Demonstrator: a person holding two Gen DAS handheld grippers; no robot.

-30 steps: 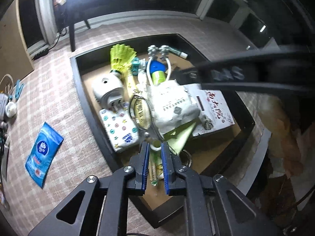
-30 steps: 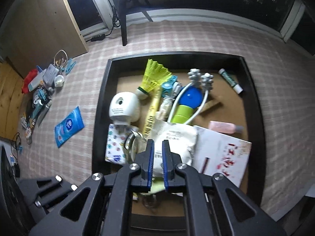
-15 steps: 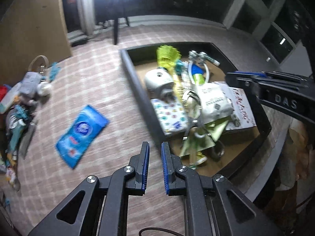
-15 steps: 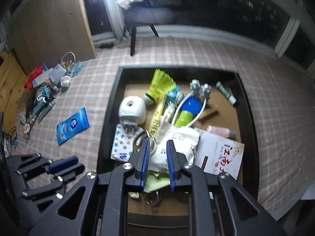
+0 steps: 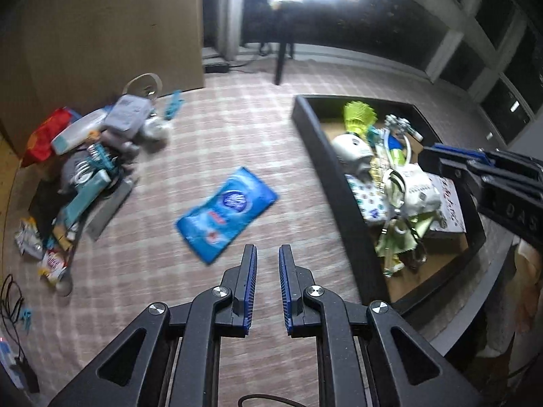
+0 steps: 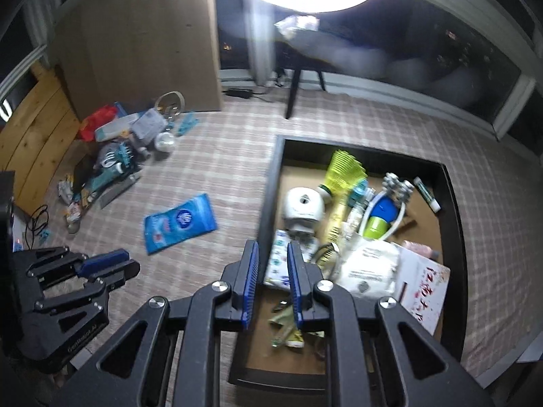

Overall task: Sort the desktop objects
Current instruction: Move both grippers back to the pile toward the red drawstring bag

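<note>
A: Step in hand, as a judgement: fetching the blue wipes pack (image 5: 227, 208) from the checked cloth (image 5: 210, 129). Lying flat in the middle of the left wrist view, well apart from the black tray (image 5: 322, 156) at the right and from the pile of loose things (image 5: 95, 156) at the upper left.

B: And the left gripper (image 5: 268, 247)?

A: Hanging just below the pack in the frame, jaws a little apart, nothing between them. Probably too narrow for the pack as it lies.

B: So open wider first, then come down over the lower corner, the nearest one.

A: Yes. Looks like a soft, flat packet, so hard to get under. Better to tilt, slide one jaw low under the edge, then close gently. No squeezing of the middle.

B: The right gripper (image 6: 273, 244)?

A: At the lower centre of its own view, over the left rim of the tray. Jaws just opened a little; now a narrow gap, empty.

B: Keep out of the left one's way, then. After the lift, carry high over the rim and set down on bare brown bottom, visible at the lower part of the tray in the right wrist view.
</note>
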